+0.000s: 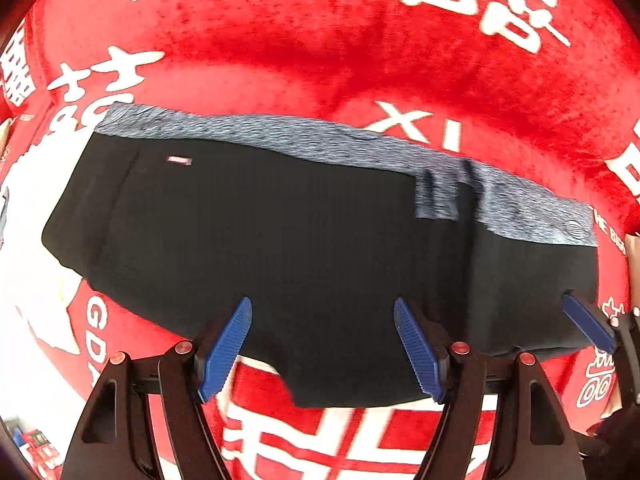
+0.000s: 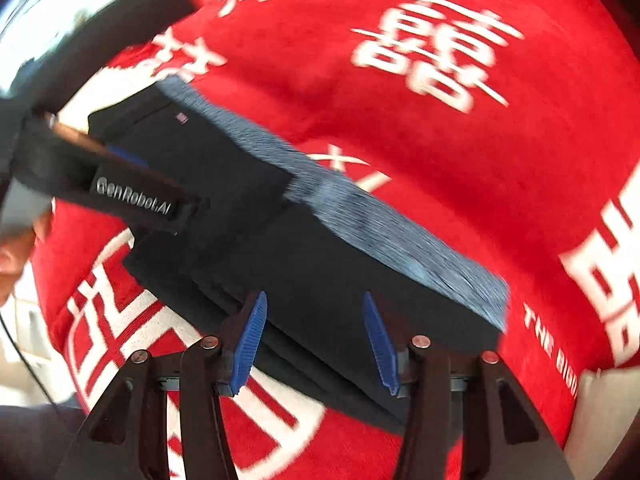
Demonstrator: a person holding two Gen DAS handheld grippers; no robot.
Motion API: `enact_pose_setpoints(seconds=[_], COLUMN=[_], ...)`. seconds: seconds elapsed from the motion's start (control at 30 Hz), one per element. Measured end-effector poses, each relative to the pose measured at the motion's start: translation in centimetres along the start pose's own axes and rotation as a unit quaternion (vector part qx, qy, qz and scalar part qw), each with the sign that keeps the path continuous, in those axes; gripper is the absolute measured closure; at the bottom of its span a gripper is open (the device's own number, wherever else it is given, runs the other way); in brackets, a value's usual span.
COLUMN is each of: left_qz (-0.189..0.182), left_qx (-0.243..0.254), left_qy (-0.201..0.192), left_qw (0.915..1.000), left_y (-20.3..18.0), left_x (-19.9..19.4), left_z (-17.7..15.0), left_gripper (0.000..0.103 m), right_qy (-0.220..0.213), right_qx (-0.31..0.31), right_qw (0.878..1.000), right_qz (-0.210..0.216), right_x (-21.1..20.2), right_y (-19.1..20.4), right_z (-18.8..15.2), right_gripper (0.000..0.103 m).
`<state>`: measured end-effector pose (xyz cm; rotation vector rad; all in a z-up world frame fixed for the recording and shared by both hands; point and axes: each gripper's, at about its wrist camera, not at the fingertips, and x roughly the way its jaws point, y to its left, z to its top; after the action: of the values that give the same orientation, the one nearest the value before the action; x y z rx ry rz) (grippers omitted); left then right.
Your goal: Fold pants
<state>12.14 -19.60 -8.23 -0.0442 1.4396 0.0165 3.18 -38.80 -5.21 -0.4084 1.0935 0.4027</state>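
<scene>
The black pants (image 1: 280,240) with a grey-blue heathered waistband (image 1: 320,140) lie folded in a compact rectangle on the red blanket (image 1: 320,40). My left gripper (image 1: 322,344) is open, its blue pads over the near edge of the pants, holding nothing. One blue pad of the right gripper (image 1: 588,322) shows at the right edge, at the pants' right corner. In the right wrist view the pants (image 2: 320,272) lie the same way and my right gripper (image 2: 316,340) is open over their near edge. The left gripper body (image 2: 136,196) reaches in from the left.
The red plush blanket (image 2: 400,120) with white characters covers the whole surface. Small boxes (image 1: 36,448) lie at the lower left beyond the blanket. A hand (image 2: 12,256) shows at the left edge.
</scene>
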Motion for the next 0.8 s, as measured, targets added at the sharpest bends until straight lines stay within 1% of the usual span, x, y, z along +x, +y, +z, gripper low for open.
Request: enact_pose_setpoints(seconds=[0.13,0.2,0.27,0.33,0.4,0.43,0.47,0.5,0.57,0.6,0.7,0.77,0.8], left_qz=[-0.002,-0.01,-0.015,-0.019,-0.025,-0.028,-0.028,-0.027,-0.032,-0.035,-0.035,-0.036,-0.035], left_qx=[-0.002,-0.005,-0.002,-0.001,0.0,0.004,0.008,0.013,0.019,0.022,0.027,0.025,0.024], left_qy=[0.001,0.0,-0.001,0.001,0.003,0.005,0.007,0.007,0.001,-0.004,-0.004,0.008,0.01], left_qw=[1.0,0.9999,0.9999,0.9998,0.9997,0.9996,0.9996,0.9995,0.9993,0.9992,0.999,0.999,0.999], left_y=[1.4,2.3,2.8,3.0,3.1,3.1,3.1,3.0,3.1,3.2,3.6,3.7,3.9], left_x=[1.4,1.4,1.5,1.7,2.0,2.2,2.3,2.3,1.9,1.6,1.5,2.1,2.5], left_z=[0.2,-0.2,-0.4,-0.5,-0.6,-0.6,-0.7,-0.8,-0.8,-0.8,-0.9,-0.9,-1.0], left_gripper=[0.028,0.028,0.028,0.028,0.028,0.028,0.028,0.028,0.028,0.028,0.028,0.028,0.028], right_qy=[0.0,-0.009,-0.009,-0.004,0.013,0.025,0.036,0.052,0.054,0.054,0.057,0.08,0.086], right_qx=[-0.024,-0.024,-0.026,-0.034,-0.046,-0.043,-0.03,-0.004,0.029,0.035,0.032,0.014,0.003], right_qw=[1.0,1.0,1.0,0.999,0.999,0.999,0.999,0.998,0.998,0.997,0.997,0.996,0.996], right_qz=[-0.005,-0.003,-0.004,-0.003,-0.006,-0.004,0.006,0.022,0.029,0.032,0.036,0.032,0.023], right_x=[1.9,1.0,0.3,0.5,1.4,2.0,2.5,3.1,2.7,2.2,1.4,2.4,3.1], right_y=[1.8,2.2,2.7,3.5,4.3,4.4,4.1,3.6,3.2,3.2,4.0,5.2,5.7], right_z=[0.9,0.7,0.5,0.5,0.4,0.5,0.5,0.8,1.4,1.6,1.5,0.9,0.7], right_gripper=[0.049,0.049,0.049,0.049,0.049,0.063,0.09,0.09,0.091,0.091,0.091,0.09,0.087])
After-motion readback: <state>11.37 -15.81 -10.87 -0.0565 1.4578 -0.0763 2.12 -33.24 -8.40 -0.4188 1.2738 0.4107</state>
